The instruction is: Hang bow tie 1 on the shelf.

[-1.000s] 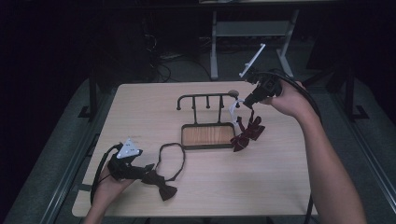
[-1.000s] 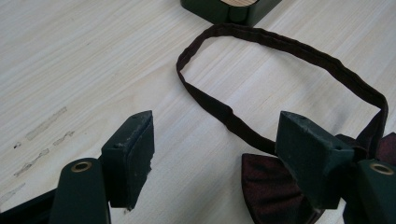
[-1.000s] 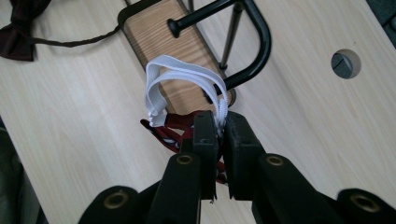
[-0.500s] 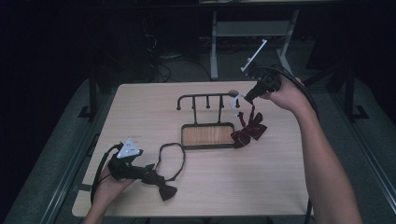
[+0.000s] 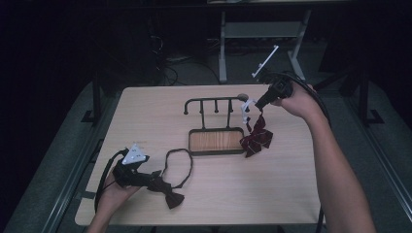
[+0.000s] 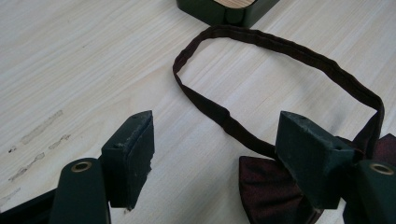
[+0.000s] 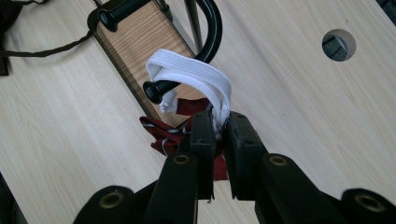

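1. Clearly the step in hand looks to be hanging the striped bow tie (image 5: 256, 138) by its white strap (image 7: 205, 81) on the end hook (image 7: 161, 87) of the rack (image 5: 216, 141); the strap is already looped over that hook.
2. The right gripper (image 7: 219, 126) is pinched tight on the strap, with the tie dangling below beside the rack's base.
3. Best to seat the loop well behind the hook's knob before letting go, then draw the jaws away without dragging the strap off.
4. The left gripper (image 6: 219, 154) stands wide apart, holding nothing, over the dark tie (image 6: 275, 196) lying flat on the table (image 5: 145, 111).
5. The right gripper view shows the pinch and the loop on the hook; the high view shows both ties and the rack's free hooks.
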Motion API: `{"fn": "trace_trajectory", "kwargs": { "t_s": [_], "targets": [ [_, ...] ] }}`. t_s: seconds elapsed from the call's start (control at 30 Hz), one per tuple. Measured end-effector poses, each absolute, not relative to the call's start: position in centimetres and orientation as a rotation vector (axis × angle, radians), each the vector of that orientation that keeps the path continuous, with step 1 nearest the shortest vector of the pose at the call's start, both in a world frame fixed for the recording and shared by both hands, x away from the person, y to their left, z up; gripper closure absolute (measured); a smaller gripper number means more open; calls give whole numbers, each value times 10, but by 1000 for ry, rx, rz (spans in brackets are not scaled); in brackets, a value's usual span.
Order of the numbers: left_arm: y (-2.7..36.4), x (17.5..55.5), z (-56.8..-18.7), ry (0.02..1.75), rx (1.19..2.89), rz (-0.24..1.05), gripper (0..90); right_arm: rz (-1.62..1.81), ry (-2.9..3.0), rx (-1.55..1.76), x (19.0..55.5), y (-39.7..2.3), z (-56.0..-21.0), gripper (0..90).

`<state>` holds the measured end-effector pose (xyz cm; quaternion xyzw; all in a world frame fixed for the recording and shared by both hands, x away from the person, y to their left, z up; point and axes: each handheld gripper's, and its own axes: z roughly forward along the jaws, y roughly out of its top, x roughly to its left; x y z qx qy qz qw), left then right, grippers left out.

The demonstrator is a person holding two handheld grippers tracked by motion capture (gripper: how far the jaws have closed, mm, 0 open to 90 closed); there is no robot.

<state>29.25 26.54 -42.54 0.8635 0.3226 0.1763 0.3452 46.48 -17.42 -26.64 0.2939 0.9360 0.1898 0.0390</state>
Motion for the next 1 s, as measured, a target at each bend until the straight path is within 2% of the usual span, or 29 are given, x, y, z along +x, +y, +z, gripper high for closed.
{"fn": "trace_trajectory", "kwargs": {
  "t_s": [1.0],
  "targets": [
    [264, 292, -426, 842, 2252, 446, 286, 672, 2943, 865, 442, -192, -302, 717]
  ]
}}
